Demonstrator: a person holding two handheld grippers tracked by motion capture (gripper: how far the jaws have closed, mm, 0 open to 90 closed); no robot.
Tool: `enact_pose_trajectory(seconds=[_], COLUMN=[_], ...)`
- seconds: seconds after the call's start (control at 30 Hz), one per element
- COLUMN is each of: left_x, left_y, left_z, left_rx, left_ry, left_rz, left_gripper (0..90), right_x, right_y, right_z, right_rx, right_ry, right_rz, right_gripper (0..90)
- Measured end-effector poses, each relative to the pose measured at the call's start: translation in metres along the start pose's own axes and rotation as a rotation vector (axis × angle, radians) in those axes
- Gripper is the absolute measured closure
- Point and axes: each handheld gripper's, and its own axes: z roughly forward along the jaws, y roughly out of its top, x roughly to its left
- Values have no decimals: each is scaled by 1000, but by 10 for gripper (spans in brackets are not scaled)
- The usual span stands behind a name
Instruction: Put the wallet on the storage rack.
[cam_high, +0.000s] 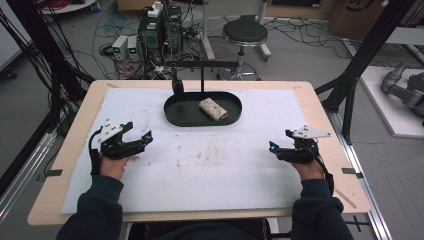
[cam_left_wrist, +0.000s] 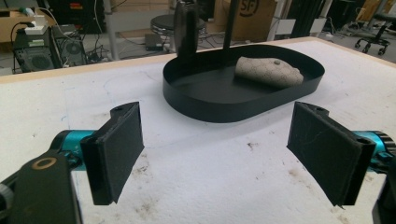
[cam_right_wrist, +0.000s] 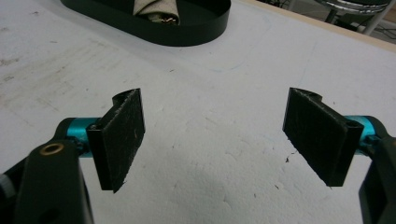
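Both claws, left claw (cam_high: 143, 138) and right claw (cam_high: 274, 148), gape empty over the white surface (cam_high: 215, 170). Rolled cloth (cam_high: 213, 109) lies in the black tray (cam_high: 175, 110), well ahead, between them.

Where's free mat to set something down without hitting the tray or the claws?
Biggest free patch: the white mat between the left claw and right claw, in front of the black tray. Also bare: the mat left and right of the tray. Crowded: inside the tray, with the rolled cloth and stand post.
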Motion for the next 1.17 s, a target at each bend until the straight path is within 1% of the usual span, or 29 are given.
enact_pose_trajectory(seconds=[0.17, 0.23, 0.63, 0.73, 1.17], left_x=[-3, -4, -7, -8, -8], left_y=[0, 0, 1, 0, 1], left_z=[0, 1, 0, 1, 1], left_rx=[-1, 2, 2, 4, 2], left_ry=[-9, -13, -23, -26, -27], left_rz=[1, 9, 22, 25, 24], left_gripper=[179, 179, 179, 179, 179], right_x=[0, 0, -1, -1, -2], right_y=[0, 0, -2, -2, -3], right_z=[-6, -7, -3, -3, -4], right_rx=[-22, -22, -3, 0, -11], right_ry=[-17, -19, -29, -31, -33], right_rz=[6, 3, 0, -7, 5], right_gripper=[214, 214, 214, 214, 214])
